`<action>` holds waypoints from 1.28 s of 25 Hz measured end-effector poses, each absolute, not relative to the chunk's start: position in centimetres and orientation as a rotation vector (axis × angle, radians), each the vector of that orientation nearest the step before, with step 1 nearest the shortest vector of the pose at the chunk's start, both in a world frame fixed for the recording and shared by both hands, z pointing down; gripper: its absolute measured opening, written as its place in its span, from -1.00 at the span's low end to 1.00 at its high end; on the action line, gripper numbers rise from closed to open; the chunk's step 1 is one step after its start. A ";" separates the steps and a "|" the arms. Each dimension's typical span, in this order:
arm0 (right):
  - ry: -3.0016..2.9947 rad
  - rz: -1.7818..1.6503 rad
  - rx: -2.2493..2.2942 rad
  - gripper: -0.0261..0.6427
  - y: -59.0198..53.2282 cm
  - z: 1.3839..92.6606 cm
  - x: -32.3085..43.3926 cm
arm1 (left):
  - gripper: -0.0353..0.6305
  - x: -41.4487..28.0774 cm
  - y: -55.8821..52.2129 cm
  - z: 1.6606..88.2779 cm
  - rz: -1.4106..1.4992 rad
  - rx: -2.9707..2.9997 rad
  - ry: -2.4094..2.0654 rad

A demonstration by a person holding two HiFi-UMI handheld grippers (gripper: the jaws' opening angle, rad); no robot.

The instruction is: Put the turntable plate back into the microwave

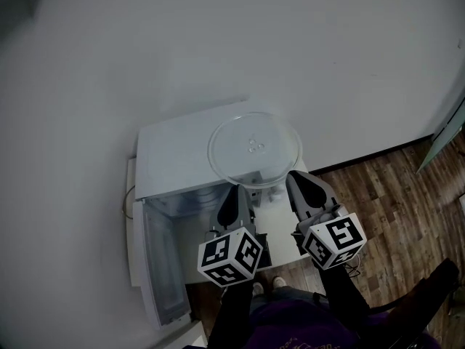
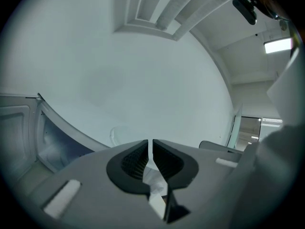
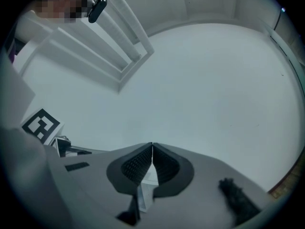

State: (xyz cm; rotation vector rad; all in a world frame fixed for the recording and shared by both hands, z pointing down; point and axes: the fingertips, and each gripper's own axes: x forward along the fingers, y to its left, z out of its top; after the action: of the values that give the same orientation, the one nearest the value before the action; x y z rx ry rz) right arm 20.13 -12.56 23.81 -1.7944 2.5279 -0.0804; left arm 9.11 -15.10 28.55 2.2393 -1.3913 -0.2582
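The clear glass turntable plate [image 1: 254, 145] hangs level over the front right corner of the white microwave [image 1: 171, 151]. My left gripper [image 1: 239, 190] meets the plate's near rim and my right gripper [image 1: 293, 177] meets its near right rim. Both point level, turned so the jaws pinch from above and below. In the left gripper view the jaws [image 2: 151, 145] show only a thin slit, with a faint glass rim [image 2: 113, 133] ahead. The right gripper [image 3: 152, 148] has its pads together. The glass between the pads is too clear to make out.
The microwave door [image 1: 156, 260] stands swung open at the left, with the cavity [image 1: 190, 203] facing me below the plate. A white wall fills the background. Wooden floor [image 1: 396, 195] lies to the right, and my shoes [image 1: 266, 286] stand just before the microwave.
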 end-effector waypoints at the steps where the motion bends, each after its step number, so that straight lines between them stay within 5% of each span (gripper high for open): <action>1: 2.541 -0.078 -1.793 -0.89 -13.0 23.8 20.5 | -0.79 9.3 -15.4 28.6 -0.275 2.230 -1.362; 4: 2.552 -0.104 -1.796 -0.89 -14.1 24.1 22.3 | -0.61 10.0 -16.2 29.9 -0.314 2.166 -1.225; 11: 2.599 -0.288 -1.767 -0.88 -16.8 26.8 26.5 | -0.60 9.0 -17.1 33.3 -0.460 1.943 -1.196; 18: 2.553 -0.512 -1.759 -0.49 -19.9 29.0 29.1 | -0.47 8.3 -17.4 33.6 -0.512 1.853 -1.224; 32: 2.427 -1.030 -1.472 -0.46 -23.4 32.6 28.9 | -0.25 10.0 -19.9 34.2 -0.529 1.720 -1.125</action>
State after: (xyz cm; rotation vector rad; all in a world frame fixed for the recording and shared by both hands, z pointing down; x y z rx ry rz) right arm 28.87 -23.43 32.61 -1.4718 2.4268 -1.0296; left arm 10.01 -19.90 34.17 1.7202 -1.1252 -0.5285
